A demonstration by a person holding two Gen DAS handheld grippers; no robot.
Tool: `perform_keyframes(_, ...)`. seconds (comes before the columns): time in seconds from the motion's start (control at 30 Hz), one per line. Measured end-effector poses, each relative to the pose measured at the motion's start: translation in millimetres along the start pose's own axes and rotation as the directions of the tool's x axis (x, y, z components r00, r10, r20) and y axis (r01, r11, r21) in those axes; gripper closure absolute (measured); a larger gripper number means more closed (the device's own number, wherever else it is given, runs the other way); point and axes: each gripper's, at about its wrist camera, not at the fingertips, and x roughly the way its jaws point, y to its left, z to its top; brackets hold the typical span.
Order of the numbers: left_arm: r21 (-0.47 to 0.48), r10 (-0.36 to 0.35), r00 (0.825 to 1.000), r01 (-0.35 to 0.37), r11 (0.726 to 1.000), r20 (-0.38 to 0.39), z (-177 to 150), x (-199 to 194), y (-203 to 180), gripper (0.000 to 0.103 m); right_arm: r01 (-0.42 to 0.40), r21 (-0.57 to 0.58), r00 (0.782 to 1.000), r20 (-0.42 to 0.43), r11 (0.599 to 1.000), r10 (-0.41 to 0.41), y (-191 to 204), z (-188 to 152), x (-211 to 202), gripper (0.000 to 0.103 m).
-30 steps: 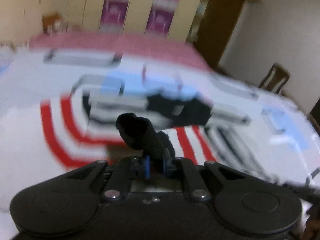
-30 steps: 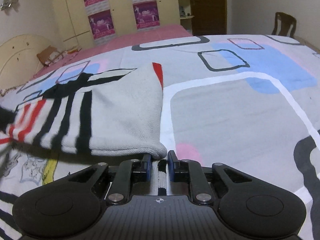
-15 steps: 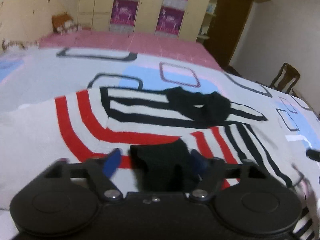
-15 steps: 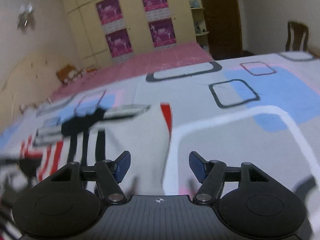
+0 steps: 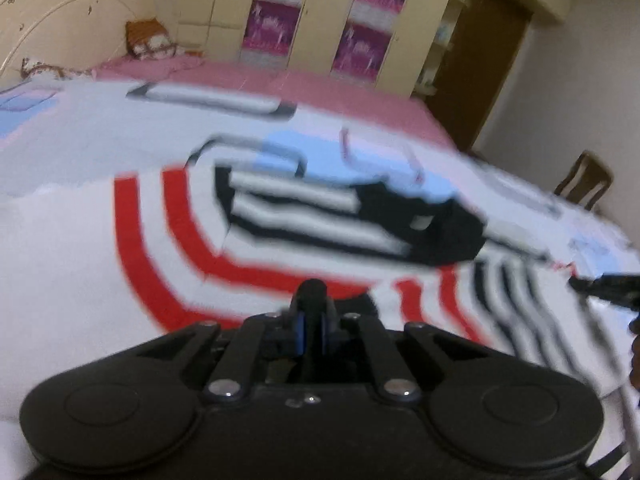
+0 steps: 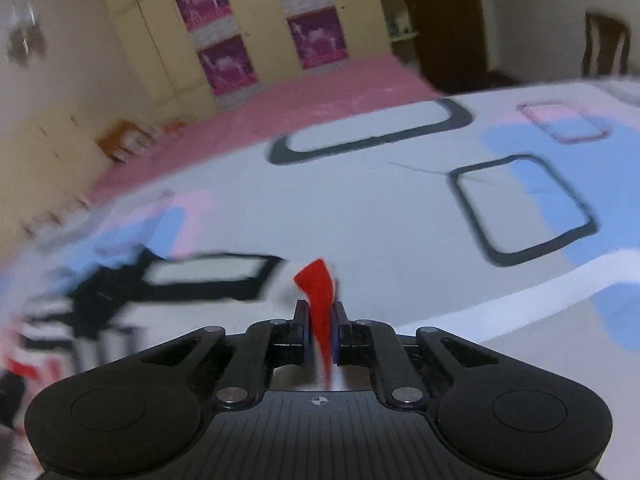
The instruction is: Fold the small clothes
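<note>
Where sweater (image 5: 168,240) ends, bare bedspread (image 6: 380,208) (rightward).

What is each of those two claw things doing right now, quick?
Left gripper: just closed, pinching black fabric of the striped sweater.
Right gripper: just closed, pinching a red edge of the sweater.

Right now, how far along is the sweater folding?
Early. One sleeve already lies folded across the striped sweater on the bed. In hand: the left gripper pinches a black cuff, the right gripper a red edge, both having just closed. The body folds remain.
</note>
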Motion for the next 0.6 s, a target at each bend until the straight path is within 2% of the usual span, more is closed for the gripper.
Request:
perform_keyframes(0.07, 0.011, -0.005, 1.000, 0.005, 1.000, 0.004, 0, 0, 0, 0.095, 0.008, -0.016, 1.000, -0.001, 1.000, -0.008, 3, -2, 3, 0.093)
perform_keyframes(0.1, 0.019, -0.014, 1.000, 0.014, 1.000, -0.013, 4, 1, 0, 0.089, 0.020, -0.032, 1.000, -0.004, 0.999, -0.020, 5, -1, 1, 0.092)
perform_keyframes(0.13, 0.005, -0.016, 1.000, 0.016, 1.000, -0.022, 8, -1, 3, 0.083, 0.027, -0.035, 1.000, 0.003, 0.999, -0.027, 6, 1, -3, 0.086)
perform_keyframes(0.17, -0.014, 0.013, 1.000, -0.013, 1.000, -0.013, 12, -7, 5, 0.065, 0.061, -0.029, 0.998, 0.037, 0.998, -0.060, 6, 2, -12, 0.062)
perform_keyframes(0.2, -0.007, 0.061, 0.998, -0.061, 0.998, 0.028, 14, -17, 3, 0.051, 0.088, -0.025, 0.992, 0.095, 0.996, -0.085, 7, 1, -25, 0.053)
perform_keyframes(0.23, 0.021, 0.071, 0.994, -0.073, 0.997, 0.085, 16, -27, -5, 0.047, 0.054, -0.024, 0.990, 0.131, 0.998, -0.051, 8, 0, -36, 0.053)
perform_keyframes(0.27, 0.055, 0.032, 0.993, -0.038, 0.998, 0.113, 19, -33, -17, 0.043, -0.009, -0.026, 0.994, 0.110, 1.000, 0.012, 12, 0, -41, 0.053)
perform_keyframes(0.33, 0.122, -0.054, 0.995, 0.043, 0.992, 0.086, 22, -25, -50, 0.041, -0.076, -0.119, 0.994, 0.065, 0.990, 0.084, 35, -7, -39, 0.059)
perform_keyframes(0.37, 0.160, -0.095, 0.993, 0.084, 0.984, 0.066, 23, -17, -68, 0.040, -0.114, -0.179, 0.992, 0.034, 0.977, 0.122, 50, -12, -34, 0.067)
perform_keyframes(0.43, 0.221, -0.139, 0.990, 0.130, 0.967, 0.024, 21, 3, -103, 0.040, -0.164, -0.243, 0.986, -0.025, 0.956, 0.162, 72, -19, -24, 0.069)
perform_keyframes(0.47, 0.243, -0.148, 0.989, 0.142, 0.960, 0.008, 20, 15, -116, 0.039, -0.173, -0.276, 0.985, -0.042, 0.946, 0.168, 81, -22, -19, 0.069)
perform_keyframes(0.53, 0.265, -0.147, 0.989, 0.150, 0.953, -0.030, 19, 38, -129, 0.038, -0.137, -0.297, 0.990, -0.051, 0.945, 0.128, 82, -23, -11, 0.069)
perform_keyframes(0.57, 0.280, -0.124, 0.990, 0.136, 0.950, -0.060, 18, 48, -130, 0.037, -0.098, -0.281, 0.995, -0.040, 0.955, 0.090, 74, -19, -7, 0.069)
perform_keyframes(0.6, 0.298, -0.092, 0.993, 0.111, 0.948, -0.078, 16, 56, -129, 0.036, -0.019, -0.262, 1.000, -0.018, 0.965, 0.014, 63, -15, -4, 0.069)
